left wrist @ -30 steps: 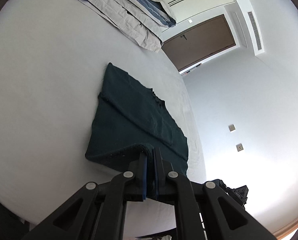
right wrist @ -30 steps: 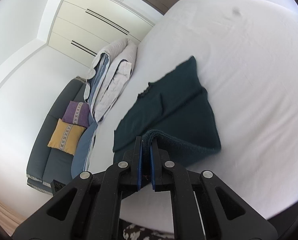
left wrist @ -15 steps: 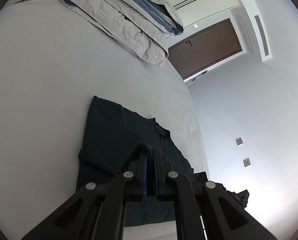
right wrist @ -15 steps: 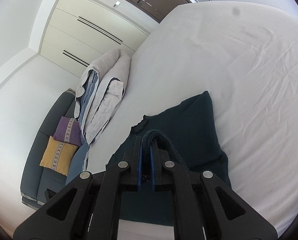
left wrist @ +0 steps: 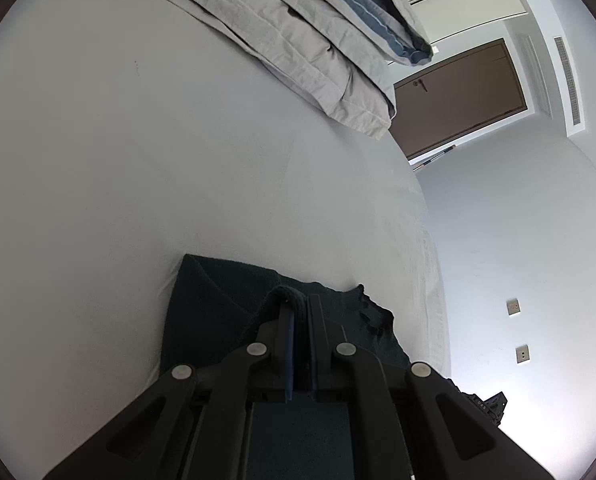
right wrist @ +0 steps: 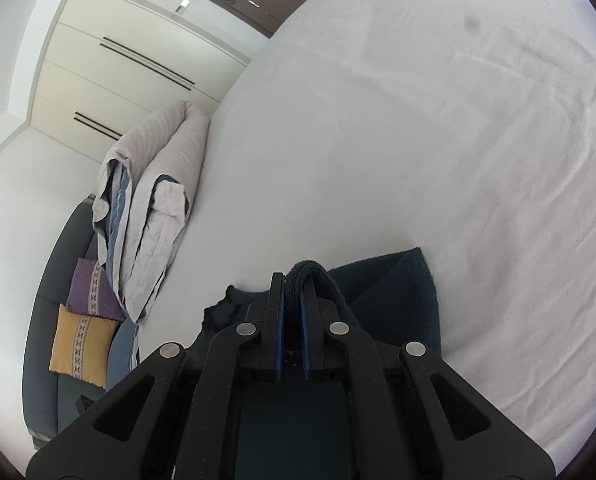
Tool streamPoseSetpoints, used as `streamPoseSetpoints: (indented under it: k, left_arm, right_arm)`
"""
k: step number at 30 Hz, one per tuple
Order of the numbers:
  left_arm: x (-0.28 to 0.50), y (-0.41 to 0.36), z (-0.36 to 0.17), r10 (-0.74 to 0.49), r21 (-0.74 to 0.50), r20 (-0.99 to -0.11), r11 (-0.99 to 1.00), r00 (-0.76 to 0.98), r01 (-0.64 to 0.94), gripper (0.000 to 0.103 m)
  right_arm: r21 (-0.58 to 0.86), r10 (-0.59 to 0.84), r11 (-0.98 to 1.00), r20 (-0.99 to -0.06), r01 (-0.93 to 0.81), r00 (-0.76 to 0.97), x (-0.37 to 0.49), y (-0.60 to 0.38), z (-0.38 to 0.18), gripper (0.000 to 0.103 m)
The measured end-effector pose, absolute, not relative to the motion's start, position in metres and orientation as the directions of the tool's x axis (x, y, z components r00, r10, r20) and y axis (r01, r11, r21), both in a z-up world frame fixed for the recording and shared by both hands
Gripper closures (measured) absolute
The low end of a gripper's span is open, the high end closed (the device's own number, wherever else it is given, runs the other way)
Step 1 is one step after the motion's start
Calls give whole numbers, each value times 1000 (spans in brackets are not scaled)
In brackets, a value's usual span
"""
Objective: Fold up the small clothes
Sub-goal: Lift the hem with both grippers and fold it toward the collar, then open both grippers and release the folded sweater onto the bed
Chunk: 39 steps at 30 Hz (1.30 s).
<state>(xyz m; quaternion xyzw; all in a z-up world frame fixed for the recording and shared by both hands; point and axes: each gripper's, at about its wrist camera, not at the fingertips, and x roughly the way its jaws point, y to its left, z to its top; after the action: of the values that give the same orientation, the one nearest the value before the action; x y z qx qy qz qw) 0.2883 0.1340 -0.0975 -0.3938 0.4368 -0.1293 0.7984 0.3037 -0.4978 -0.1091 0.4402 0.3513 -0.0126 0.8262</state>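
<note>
On the white bed sheet (left wrist: 138, 184) lies the dark green garment (left wrist: 202, 304), its far edge flat on the sheet and its near part lifted toward the cameras. In the left wrist view the garment's flat corner sits at the left of the gripper, and a ragged edge shows to the right of it. The left gripper (left wrist: 301, 304) is clenched on a rolled hem of the garment — the cloth bulges over the tips of its blue-padded fingers (left wrist: 289, 344). Beyond the garment, at the far end of the sheet, rests a folded grey-and-blue duvet (left wrist: 298, 36), and to the right of the sheet a brown door (left wrist: 461, 96) stands in the pale wall. In the right wrist view a grey sofa (right wrist: 48, 320) with a purple cushion (right wrist: 90, 290) and a yellow cushion (right wrist: 82, 348) stands left of the sheet, the duvet lying along the sheet's left edge. The right gripper (right wrist: 292, 288) is likewise clamped on a thick fold of the garment — the cloth loops over its right finger and drapes down onto the sheet at the right, where the fabric lies folded over.
</note>
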Motion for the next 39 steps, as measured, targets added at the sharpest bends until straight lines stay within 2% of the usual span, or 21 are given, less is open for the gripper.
streamPoseSetpoints:
  k: [4,5,8,9,10,11,17,20,27,31,34,36,37,39]
  left_arm:
    - [316,128,-123,-507,-688,-667,700,546,-192,93]
    - [320,126,-128,-503,-678,-680,709,534,-196,84]
    - [318,119,-127,-499,-666,-674,730,545,-155,65]
    - [315,119,-124,-488,-656,-675,741,554,-146,62]
    - [312,119,-121,-478,-647,-676,750,561,-141,54]
    - [309,120,-118,-471,-642,-677,754,566,-141,48]
    - [289,137,-98,-432,-637,-653,757,623,-144,46]
    - [275,140,-92,-409,-618,-655,774,636,-138,45]
    - [223,108,-92,-379,-513,-678,858,630,-37,45]
    - [202,80,-98,-369,-447,-693,894,620,33,45]
    - [201,64,-113,-304,-342,-745,938,594,51,46]
    - [203,64,-128,-281,-314,-772,949,571,42,52]
    - [201,65,-131,-267,-297,-772,954,577,44,60]
    - [198,68,-131,-259,-279,-773,959,580,56,63]
  right_arm:
    - [689,277,600,-655,406,703,340,-502,-142,93]
    - [676,269,602,-673,426,689,346,-502,-149,93]
    - [659,234,631,-664,409,710,354,-498,-154,78]
    - [643,215,651,-666,404,714,355,-495,-152,60]
    - [619,187,672,-674,408,715,353,-492,-149,35]
    - [605,161,687,-667,403,727,349,-489,-144,31]
    - [556,132,745,-666,370,734,331,-474,-121,31]
    - [504,135,799,-681,326,720,313,-456,-112,35]
    - [343,120,919,-713,195,690,255,-392,-107,44]
    - [311,176,947,-712,80,679,222,-354,-111,44]
    - [300,193,951,-759,71,621,216,-341,-130,44]
    - [288,176,954,-767,85,617,210,-352,-141,50]
    - [279,166,956,-766,87,621,209,-355,-143,56]
    - [282,156,953,-764,107,626,200,-364,-143,58]
